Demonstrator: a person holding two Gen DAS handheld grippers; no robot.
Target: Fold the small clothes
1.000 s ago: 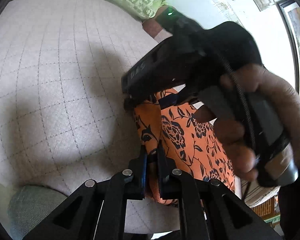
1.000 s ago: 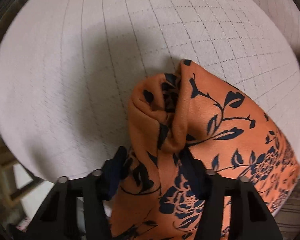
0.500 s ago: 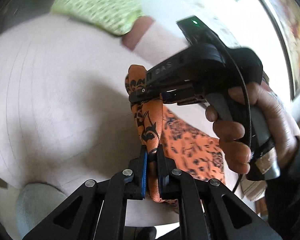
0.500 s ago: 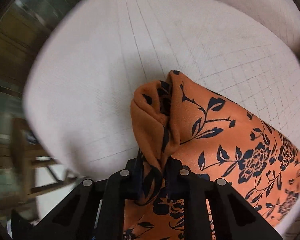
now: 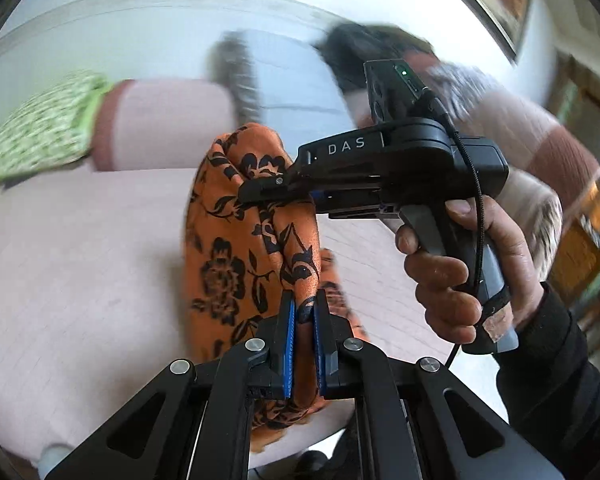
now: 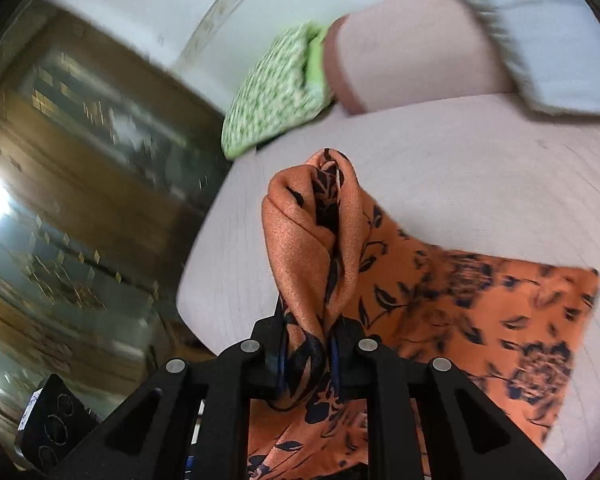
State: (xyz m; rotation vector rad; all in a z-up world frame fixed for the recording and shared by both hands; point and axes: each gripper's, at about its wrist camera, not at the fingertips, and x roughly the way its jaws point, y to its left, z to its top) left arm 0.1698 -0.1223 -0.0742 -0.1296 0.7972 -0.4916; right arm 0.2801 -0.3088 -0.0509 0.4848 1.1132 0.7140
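An orange garment with a dark floral print (image 5: pixel 236 264) hangs between my two grippers above a pale pink checked bed sheet (image 5: pixel 80 264). My left gripper (image 5: pixel 305 312) is shut on a bunched edge of the cloth. My right gripper (image 5: pixel 260 194), held by a hand (image 5: pixel 448 280), clamps the same cloth higher up in the left wrist view. In the right wrist view, my right gripper (image 6: pixel 308 328) is shut on a gathered fold of the garment (image 6: pixel 312 240); the rest of the cloth (image 6: pixel 480 312) trails down onto the sheet (image 6: pixel 460 184) at the right.
A green patterned pillow (image 6: pixel 276 92) and a pink pillow (image 6: pixel 412 52) lie at the far end of the bed. A person in a striped top (image 5: pixel 500 120) sits behind the right gripper. Wooden furniture (image 6: pixel 80 200) stands off the bed's left edge.
The right gripper's jaws closed on the garment's fold. Both grippers rose from the sheet, lifting the cloth, and the views tilted up toward the pillows and wall.
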